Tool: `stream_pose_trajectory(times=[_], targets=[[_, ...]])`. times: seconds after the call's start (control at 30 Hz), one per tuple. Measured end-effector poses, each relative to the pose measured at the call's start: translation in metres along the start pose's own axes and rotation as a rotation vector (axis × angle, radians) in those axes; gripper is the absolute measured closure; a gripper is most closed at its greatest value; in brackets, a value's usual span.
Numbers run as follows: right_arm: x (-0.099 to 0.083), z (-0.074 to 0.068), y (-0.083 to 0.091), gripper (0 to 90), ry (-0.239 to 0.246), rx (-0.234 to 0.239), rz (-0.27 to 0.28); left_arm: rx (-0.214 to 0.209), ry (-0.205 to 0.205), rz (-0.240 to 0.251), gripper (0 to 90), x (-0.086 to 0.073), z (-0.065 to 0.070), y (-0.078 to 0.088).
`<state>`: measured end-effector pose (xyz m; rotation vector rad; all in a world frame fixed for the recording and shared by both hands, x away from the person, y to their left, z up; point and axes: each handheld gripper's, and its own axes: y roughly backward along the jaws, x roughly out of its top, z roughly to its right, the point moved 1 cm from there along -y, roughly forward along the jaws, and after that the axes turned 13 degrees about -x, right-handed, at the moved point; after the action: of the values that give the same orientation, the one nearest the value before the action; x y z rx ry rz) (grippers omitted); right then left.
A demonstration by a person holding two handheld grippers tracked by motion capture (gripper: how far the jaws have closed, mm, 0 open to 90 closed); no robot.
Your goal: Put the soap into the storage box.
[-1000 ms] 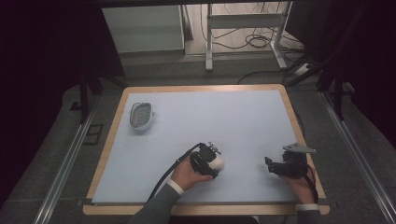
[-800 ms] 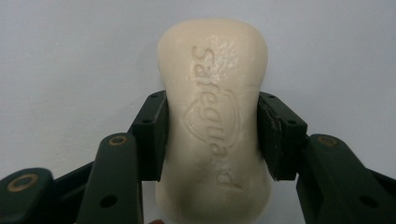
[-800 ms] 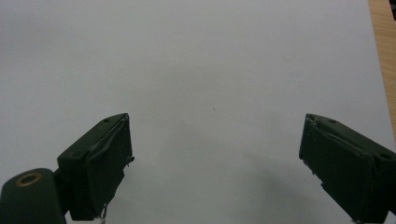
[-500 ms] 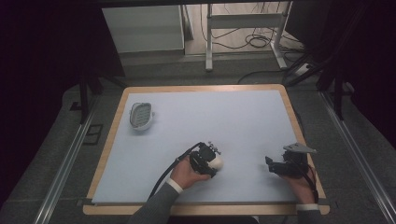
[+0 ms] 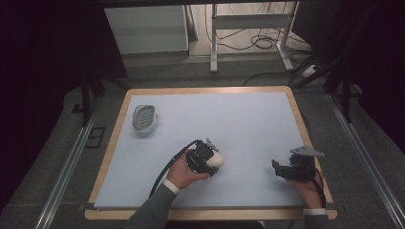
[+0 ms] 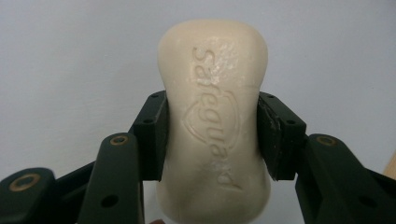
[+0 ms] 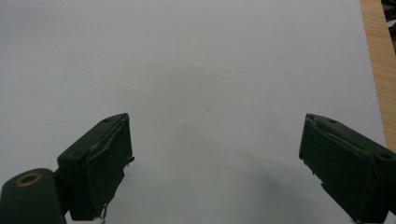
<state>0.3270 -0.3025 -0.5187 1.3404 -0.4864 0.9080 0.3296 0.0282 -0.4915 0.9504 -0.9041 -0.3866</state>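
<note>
A cream bar of soap [image 6: 212, 93] with an embossed brand name sits lengthwise between the black jaws of my left gripper [image 5: 210, 161]. Both pads [image 6: 152, 135] press on its sides, so the gripper is shut on it. In the high view the soap [image 5: 218, 159] is a pale lump at the gripper's tip, near the front middle of the table. My right gripper [image 5: 278, 168] rests at the front right, and its jaws [image 7: 215, 163] stand wide open over bare mat with nothing between them.
A small oval soap dish [image 5: 144, 118] with a ribbed insert lies at the table's left side. The pale blue mat [image 5: 229, 124] has a wooden rim [image 5: 301, 124]. Desk legs and cables stand on the floor beyond the far edge.
The left hand and the soap have shifted slightly away from the front edge. The right hand has not moved.
</note>
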Motion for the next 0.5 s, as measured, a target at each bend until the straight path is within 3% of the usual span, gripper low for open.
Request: stream_pose_trajectory(times=[0.5], targets=[[0.000, 0.001, 0.000, 9.3, -0.004, 0.000, -0.002, -0.003, 0.025, 0.050, 49.5, -0.005, -0.012, 0.023]])
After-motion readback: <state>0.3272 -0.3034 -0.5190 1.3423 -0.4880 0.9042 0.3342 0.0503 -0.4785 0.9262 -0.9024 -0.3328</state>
